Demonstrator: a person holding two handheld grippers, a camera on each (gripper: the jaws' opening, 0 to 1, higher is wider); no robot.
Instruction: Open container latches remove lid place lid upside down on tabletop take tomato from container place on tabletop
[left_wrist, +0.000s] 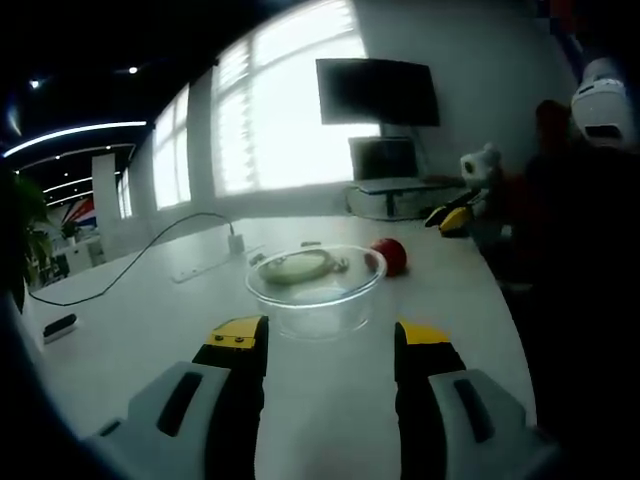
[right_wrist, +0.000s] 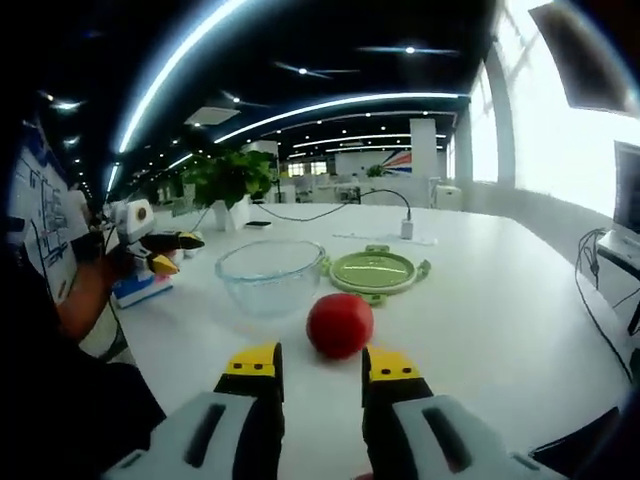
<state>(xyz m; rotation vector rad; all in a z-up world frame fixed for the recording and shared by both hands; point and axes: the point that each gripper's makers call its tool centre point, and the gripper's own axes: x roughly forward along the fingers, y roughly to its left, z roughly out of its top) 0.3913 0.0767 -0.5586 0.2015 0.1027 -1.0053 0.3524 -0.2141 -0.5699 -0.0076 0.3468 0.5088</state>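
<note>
In the right gripper view the tomato (right_wrist: 340, 325) sits on the white desk (right_wrist: 500, 320), just beyond the tips of the right gripper (right_wrist: 318, 368); its yellow-tipped jaws stand apart with a moderate gap and hold nothing, and the tomato is near them but seems not to touch, though the angle makes that hard to judge. Behind the tomato and a little to the left stands the clear bowl (right_wrist: 271, 275), upright and apparently with nothing in it; to the right of the bowl and just beside it the green lid (right_wrist: 373, 270) lies flat on the desk with its latches sticking out around the edge; whether it is upside down I cannot tell. At the far left of this view the left gripper (right_wrist: 165, 252) hangs over the desk edge, held by a person's arm (right_wrist: 85, 295); a potted plant (right_wrist: 232, 180) stands further back, with a cable and charger (right_wrist: 407, 228) on the far side.

In the left gripper view the left gripper (left_wrist: 330, 345) has its jaws wide apart and empty, pointing at the bowl (left_wrist: 317, 288); the lid (left_wrist: 300, 266) shows through and behind the glass; the tomato (left_wrist: 390, 255) lies just to the right of the bowl; a monitor (left_wrist: 378, 92) stands by the bright window at the far end.
</note>
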